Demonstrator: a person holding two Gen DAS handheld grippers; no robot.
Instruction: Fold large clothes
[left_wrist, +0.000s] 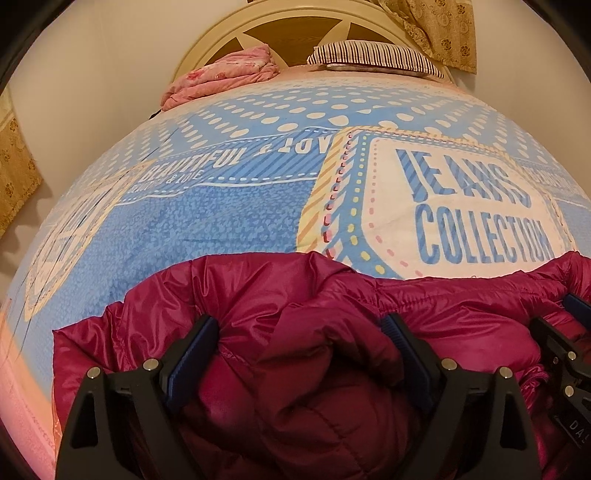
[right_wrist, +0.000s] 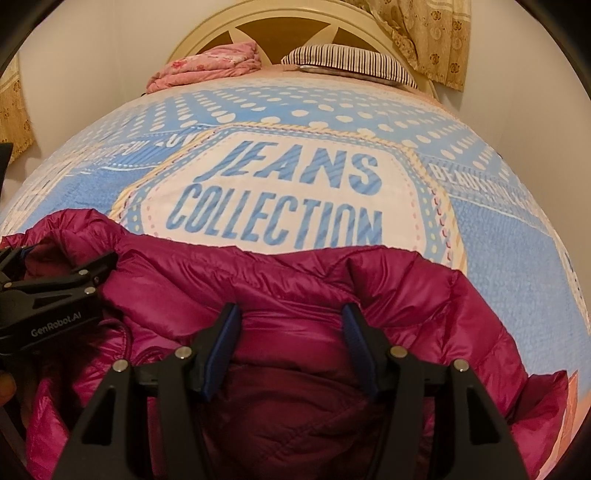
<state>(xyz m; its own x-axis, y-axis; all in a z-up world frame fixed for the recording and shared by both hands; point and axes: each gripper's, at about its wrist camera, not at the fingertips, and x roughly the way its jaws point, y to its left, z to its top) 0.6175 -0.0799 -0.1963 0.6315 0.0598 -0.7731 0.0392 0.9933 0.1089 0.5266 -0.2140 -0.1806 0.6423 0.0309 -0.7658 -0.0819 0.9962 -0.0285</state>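
A magenta puffer jacket (left_wrist: 461, 306) lies bunched across the near end of the bed. In the left wrist view my left gripper (left_wrist: 299, 321) stands wide over a thick fold of it; the blue pads (left_wrist: 192, 354) flank the fabric without squeezing it. In the right wrist view my right gripper (right_wrist: 291, 310) has a puffy ridge of the jacket (right_wrist: 424, 295) pinched between its pads, and creases run up from both tips. The left gripper (right_wrist: 59, 258) shows at that view's left edge, and the right gripper (left_wrist: 561, 314) at the left wrist view's right edge. Jacket parts under the grippers are hidden.
The bed cover (right_wrist: 295, 177) is blue and white with "JEANS COLLECTION" printed on it and stretches beyond the jacket. A folded pink blanket (left_wrist: 225, 77) and a striped pillow (left_wrist: 373, 57) lie by the cream headboard (left_wrist: 295, 18). Patterned curtains (left_wrist: 439, 33) hang at the back right.
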